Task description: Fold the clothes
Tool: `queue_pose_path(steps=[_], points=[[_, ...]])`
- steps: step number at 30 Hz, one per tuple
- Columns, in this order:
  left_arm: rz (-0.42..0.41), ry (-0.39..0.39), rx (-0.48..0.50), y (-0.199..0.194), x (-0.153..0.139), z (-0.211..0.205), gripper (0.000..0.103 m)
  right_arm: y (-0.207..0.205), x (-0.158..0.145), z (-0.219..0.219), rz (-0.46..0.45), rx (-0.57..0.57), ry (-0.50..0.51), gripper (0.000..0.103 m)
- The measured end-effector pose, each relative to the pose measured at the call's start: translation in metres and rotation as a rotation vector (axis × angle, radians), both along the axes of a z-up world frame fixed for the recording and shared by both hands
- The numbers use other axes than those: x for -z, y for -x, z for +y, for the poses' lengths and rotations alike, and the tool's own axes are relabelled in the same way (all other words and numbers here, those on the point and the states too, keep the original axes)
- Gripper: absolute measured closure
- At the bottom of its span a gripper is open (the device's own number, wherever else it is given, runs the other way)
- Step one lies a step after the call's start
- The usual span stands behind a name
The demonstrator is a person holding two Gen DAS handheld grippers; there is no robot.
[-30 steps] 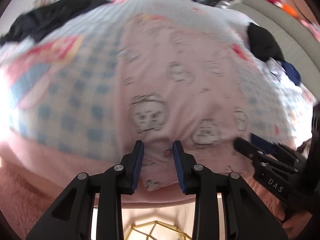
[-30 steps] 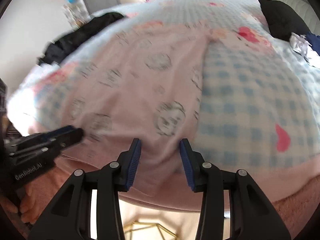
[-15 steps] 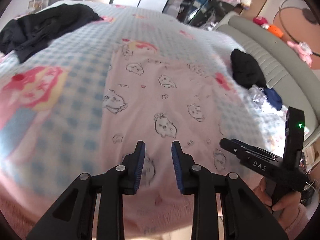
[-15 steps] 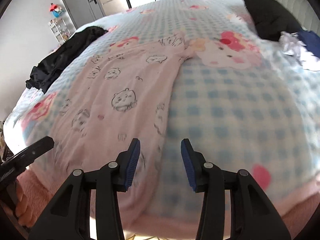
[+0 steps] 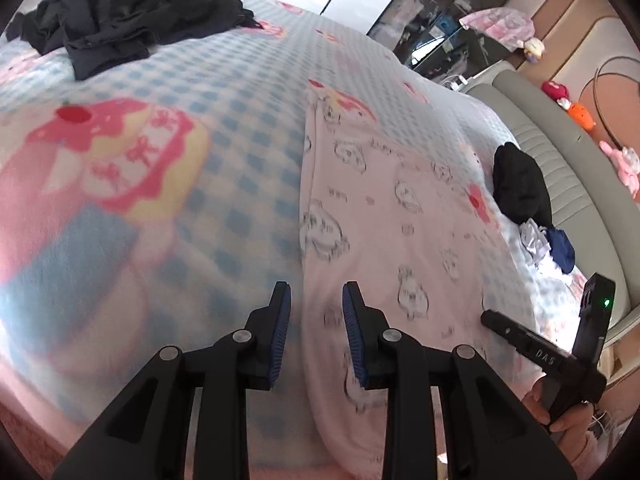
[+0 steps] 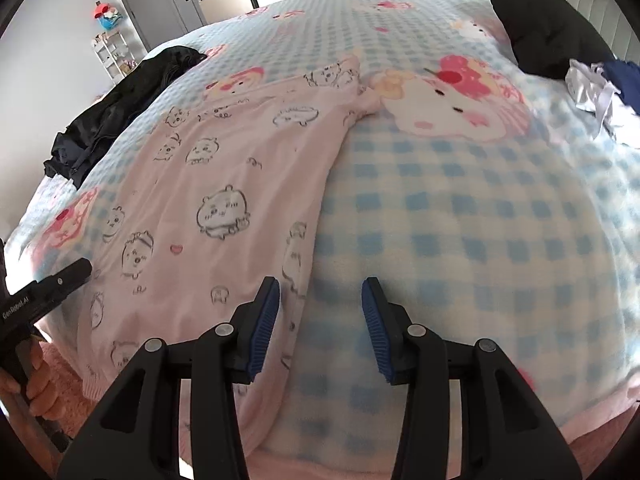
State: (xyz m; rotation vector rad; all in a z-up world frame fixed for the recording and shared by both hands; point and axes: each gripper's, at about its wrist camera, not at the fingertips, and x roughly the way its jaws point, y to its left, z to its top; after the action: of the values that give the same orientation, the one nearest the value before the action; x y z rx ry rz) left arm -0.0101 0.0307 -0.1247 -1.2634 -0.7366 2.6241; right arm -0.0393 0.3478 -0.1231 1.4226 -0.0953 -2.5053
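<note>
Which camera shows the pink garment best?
The right wrist view: the pink garment lies sharp and nearly whole on the blanket, prints readable. The left wrist view shows it blurred, its near end hidden behind the left gripper.

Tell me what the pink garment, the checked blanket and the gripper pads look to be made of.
Pink garment: thin, matte knit, probably cotton; it lies flat with soft creases and a printed cartoon pattern.
Checked blanket: plush fleece, likely; its surface looks fuzzy and the checks have soft edges.
Gripper pads: blue, ribbed, apparently rubber or soft plastic, set on black hard-plastic fingers.
</note>
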Motion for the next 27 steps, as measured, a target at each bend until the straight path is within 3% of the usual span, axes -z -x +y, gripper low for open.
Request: queue_pose_path(steps=[4, 7, 9, 14, 18, 21, 27], points=[[-0.003, -0.027, 0.041, 0.025, 0.003, 0.005, 0.073, 0.012, 0.005, -0.005, -0.027, 0.043, 0.0, 0.059], [-0.021, 0.035, 0.07, 0.036, 0.007, 0.013, 0.076, 0.015, 0.008, -0.011, -0.036, 0.041, -0.023, 0.059], [-0.029, 0.055, 0.076, 0.04, 0.011, 0.016, 0.099, 0.016, 0.007, -0.013, -0.032, 0.031, -0.046, 0.059], [0.011, 0.039, 0.041, 0.034, 0.007, 0.009, 0.1, 0.019, 0.004, -0.013, -0.026, 0.031, -0.071, 0.059], [0.032, 0.095, 0.035, 0.027, -0.003, 0.001, 0.1, 0.02, 0.008, -0.018, -0.006, 0.026, -0.12, 0.059], [0.002, 0.118, 0.018, 0.028, 0.001, -0.003, 0.1, 0.024, 0.022, -0.016, -0.019, 0.056, -0.157, 0.059], [-0.053, 0.13, 0.007, 0.03, 0.015, -0.005, 0.095, 0.026, 0.021, -0.005, -0.038, 0.108, -0.098, 0.059]])
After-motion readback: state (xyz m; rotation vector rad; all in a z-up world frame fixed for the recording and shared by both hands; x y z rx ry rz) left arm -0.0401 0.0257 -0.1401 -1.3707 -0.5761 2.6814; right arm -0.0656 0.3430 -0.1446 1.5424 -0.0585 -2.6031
